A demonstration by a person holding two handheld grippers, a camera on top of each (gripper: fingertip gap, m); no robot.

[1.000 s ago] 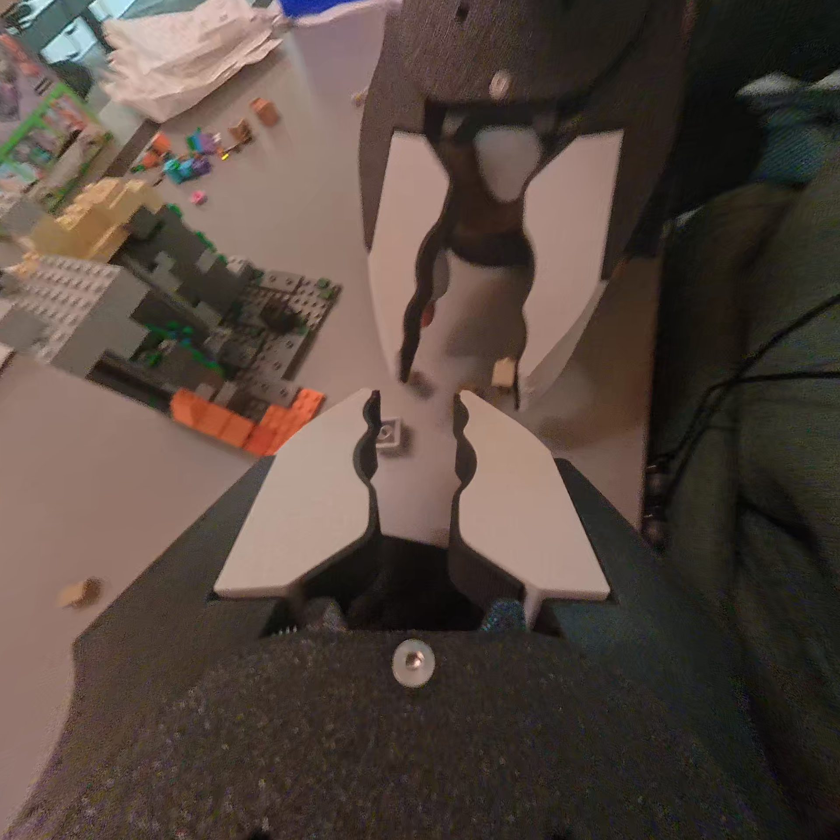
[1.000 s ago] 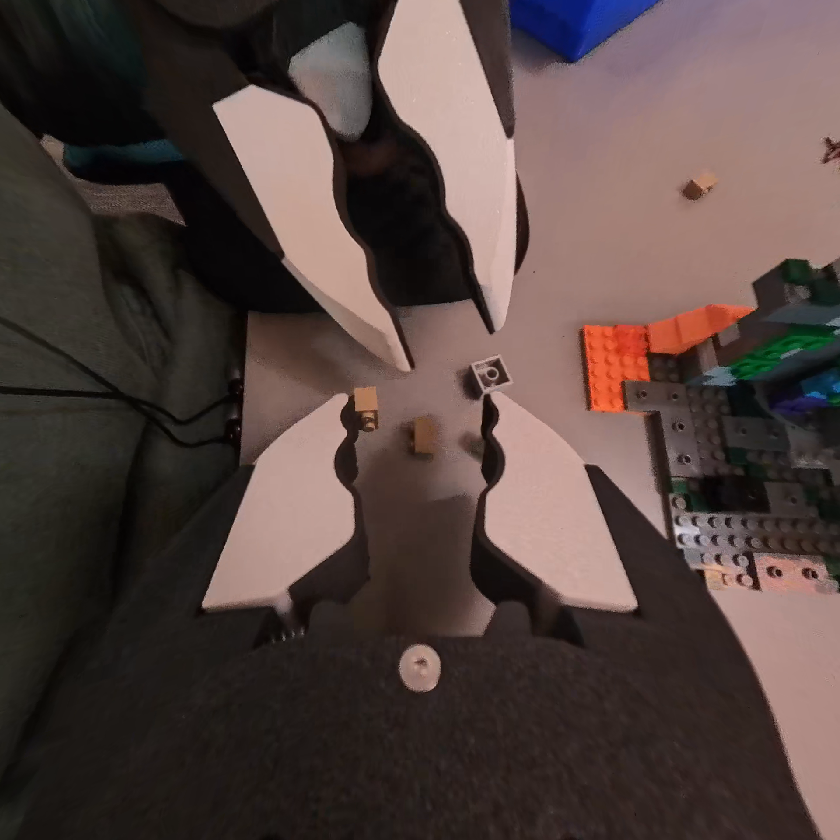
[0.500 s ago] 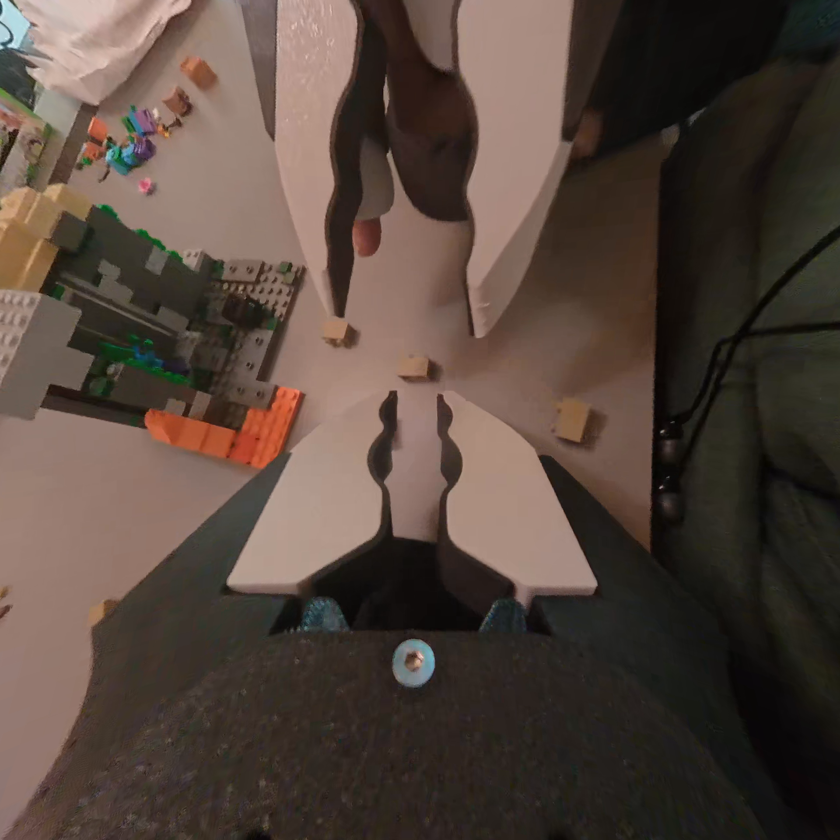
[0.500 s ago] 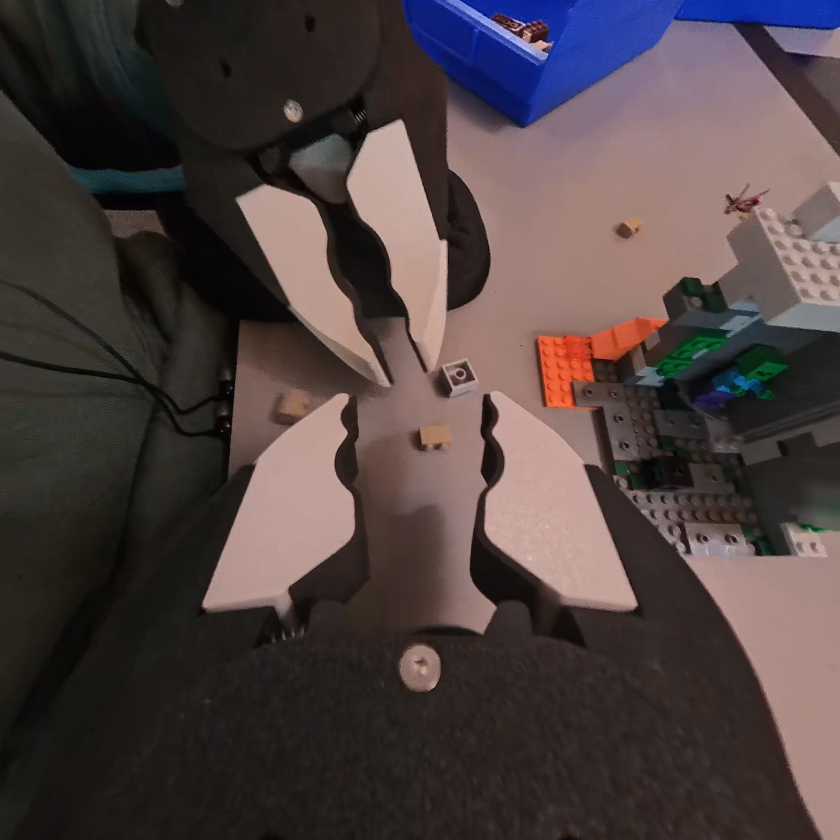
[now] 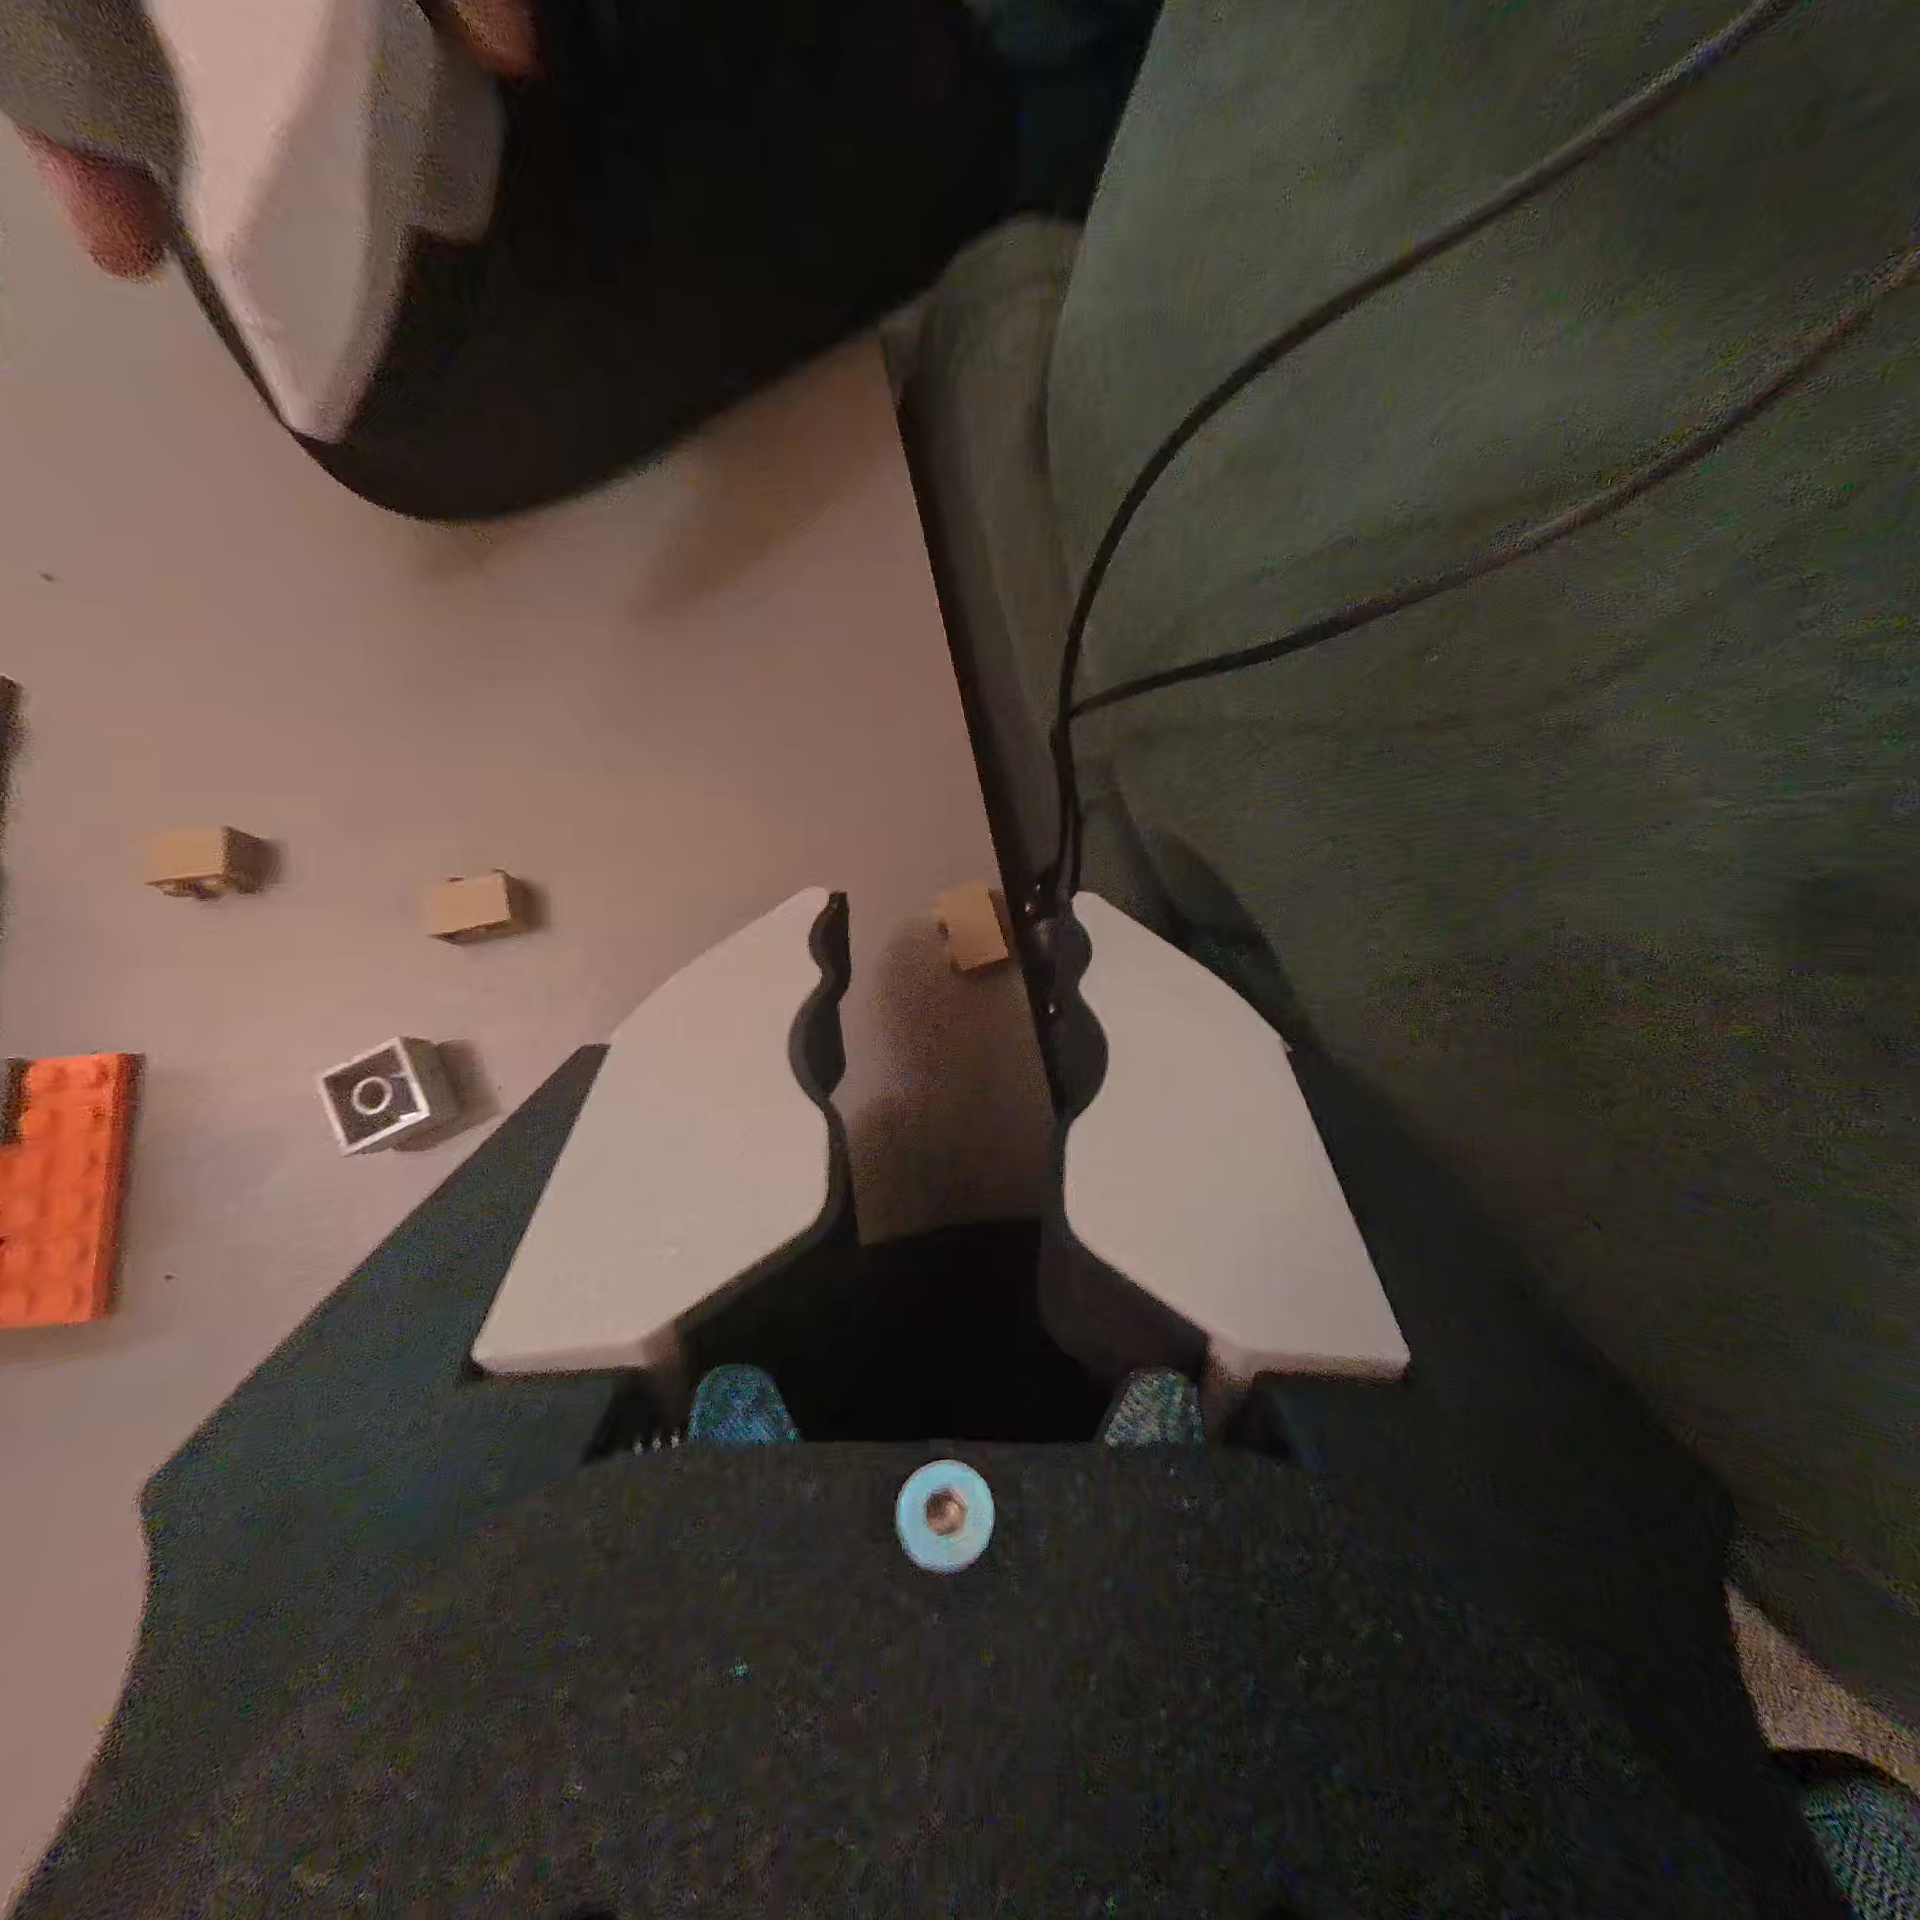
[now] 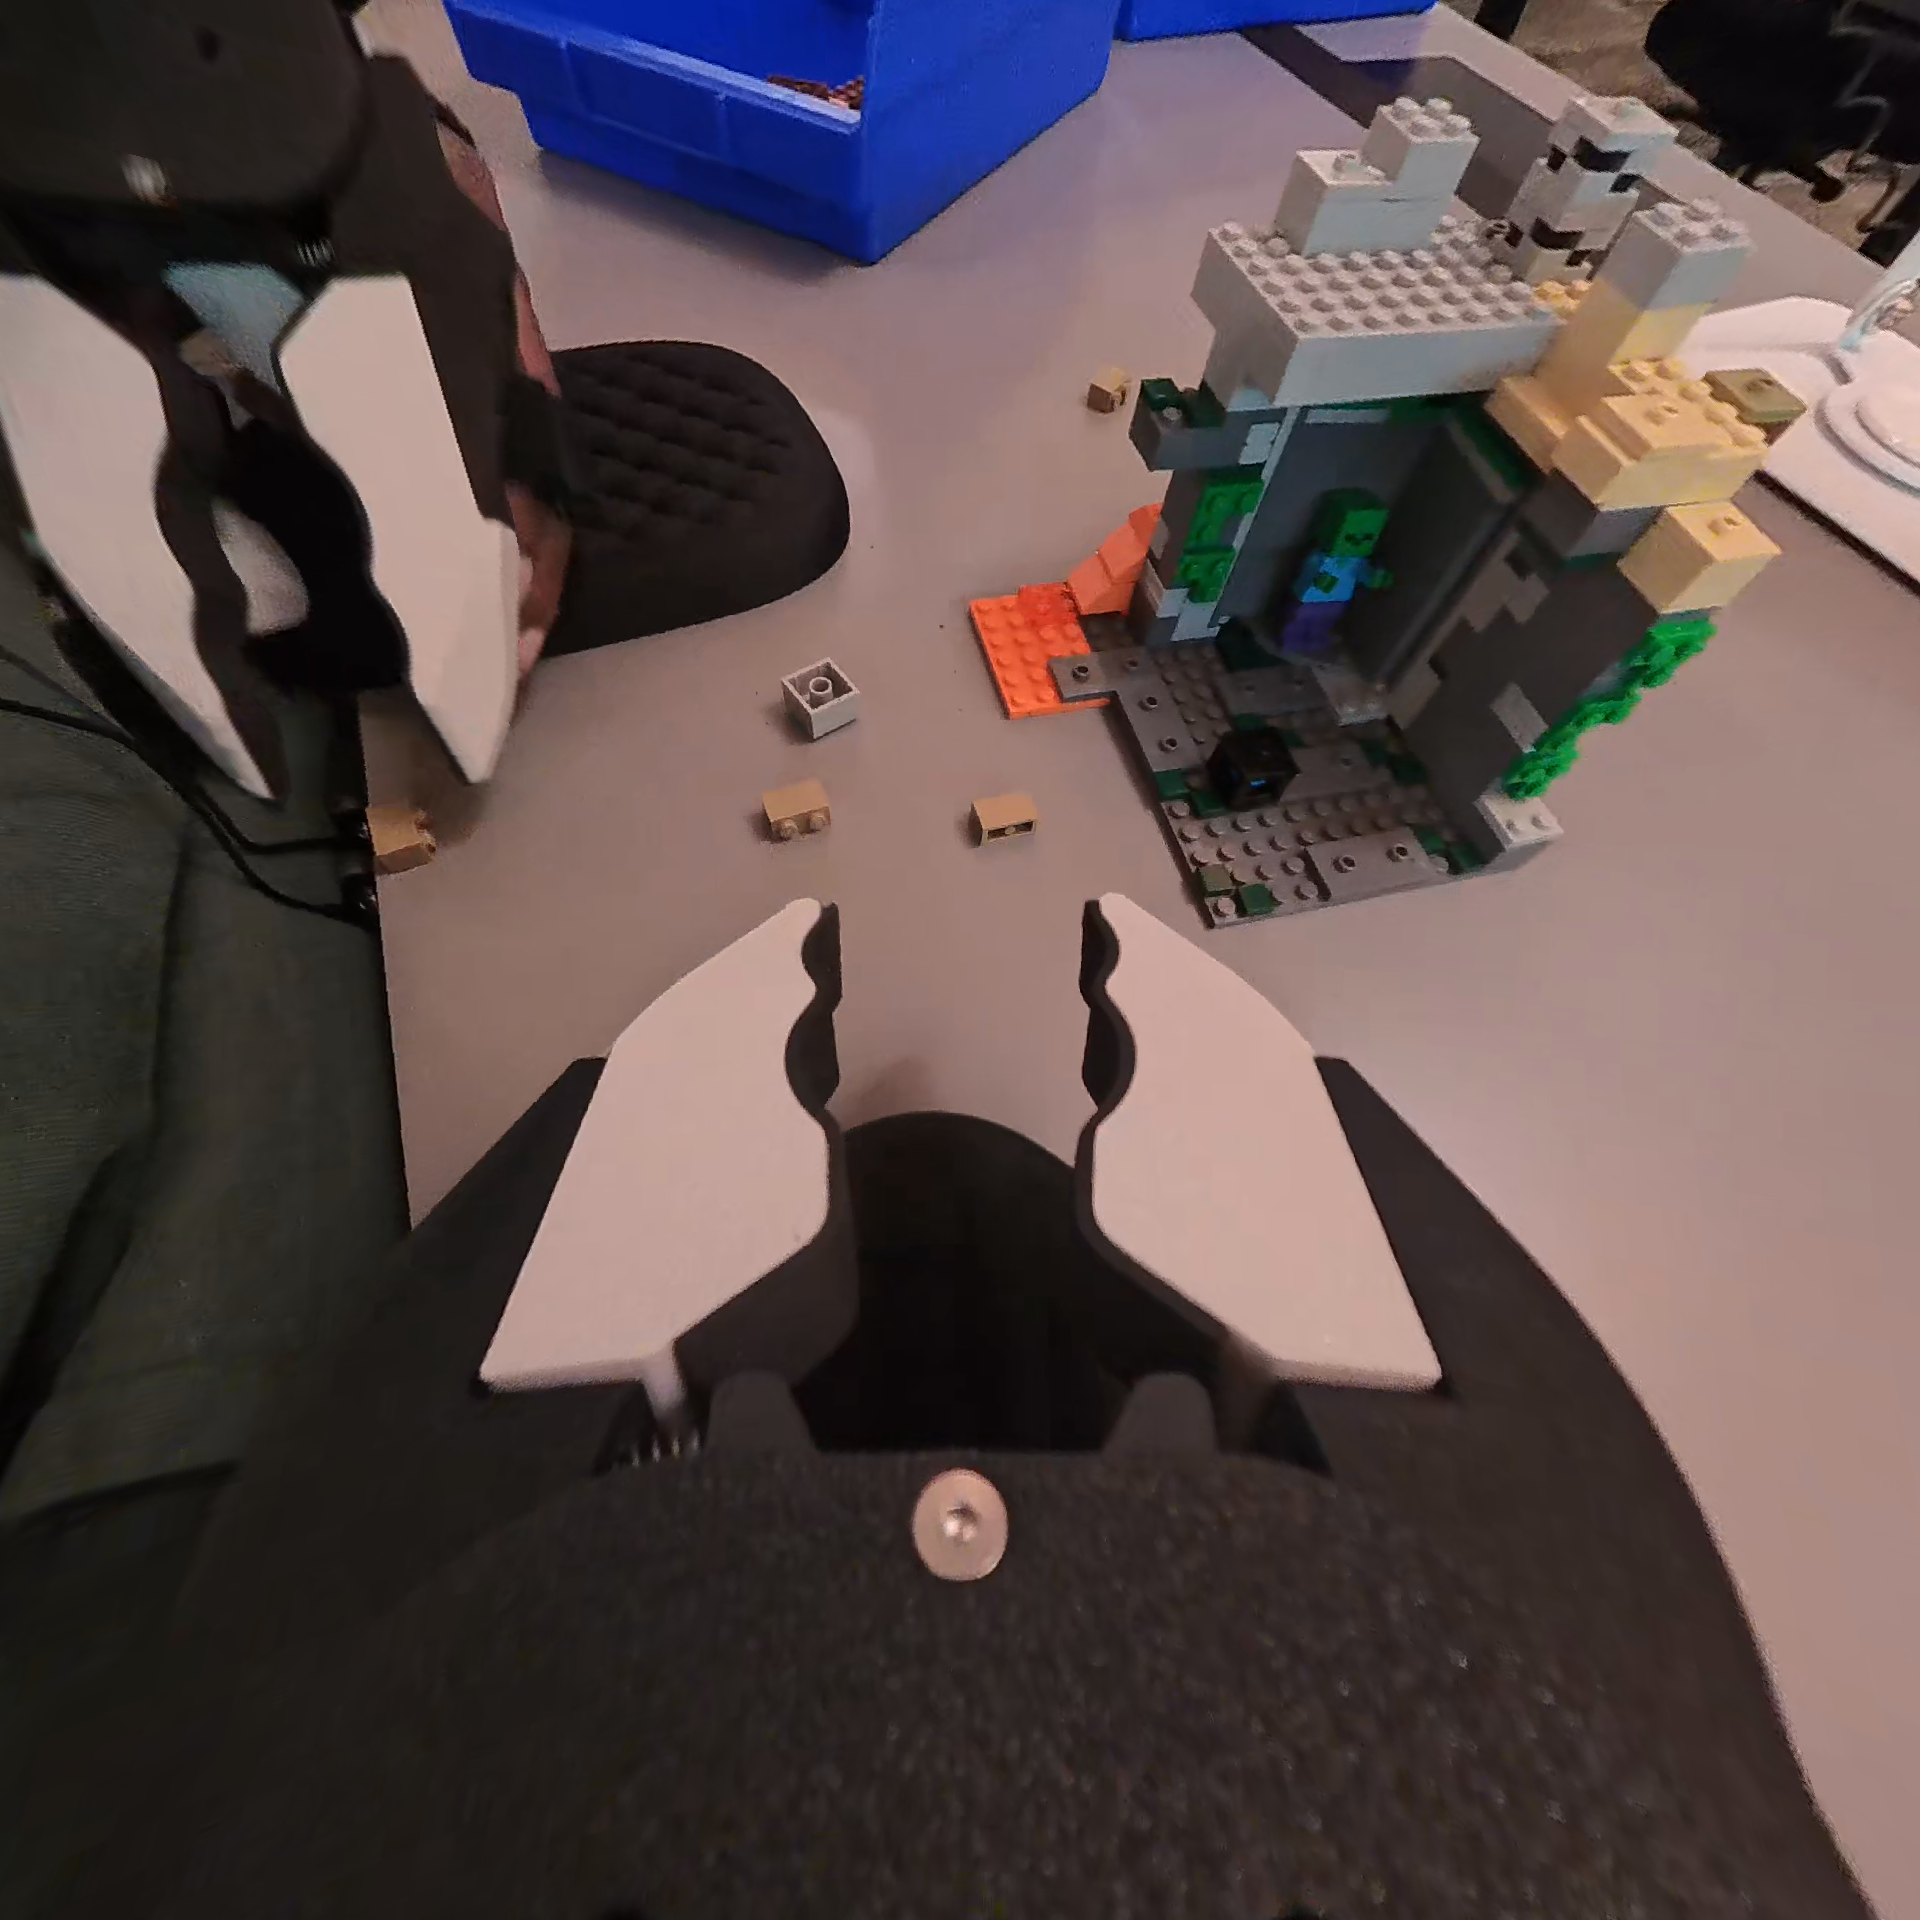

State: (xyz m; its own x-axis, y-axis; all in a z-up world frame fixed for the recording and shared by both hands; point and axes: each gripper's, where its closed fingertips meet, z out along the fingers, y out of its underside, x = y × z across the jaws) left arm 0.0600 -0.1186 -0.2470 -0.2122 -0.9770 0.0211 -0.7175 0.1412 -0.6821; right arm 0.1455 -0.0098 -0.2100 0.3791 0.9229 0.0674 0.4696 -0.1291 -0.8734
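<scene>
Both grippers hang with fingers apart and empty over a grey tabletop [image 6: 1455,1091] scattered with small plastic bricks

The left gripper [image 5: 951,914] brackets a tan plastic brick at the table edge [image 5: 971,925], touching nothing; the right gripper [image 6: 956,914] hovers well short of the loose pieces. I count three tan bricks, the other two being a middle one [image 6: 795,810] and a right-hand one [image 6: 1005,819], plus one grey square single-stud brick [image 6: 821,698]; a fourth tan piece [image 6: 1109,389] lies farther off beside the grey-and-green brick cave model [image 6: 1403,582]. Likely risk: the edge brick sits against thin black cables [image 5: 1049,914], so closing there could snag them or nudge the brick off the table
</scene>
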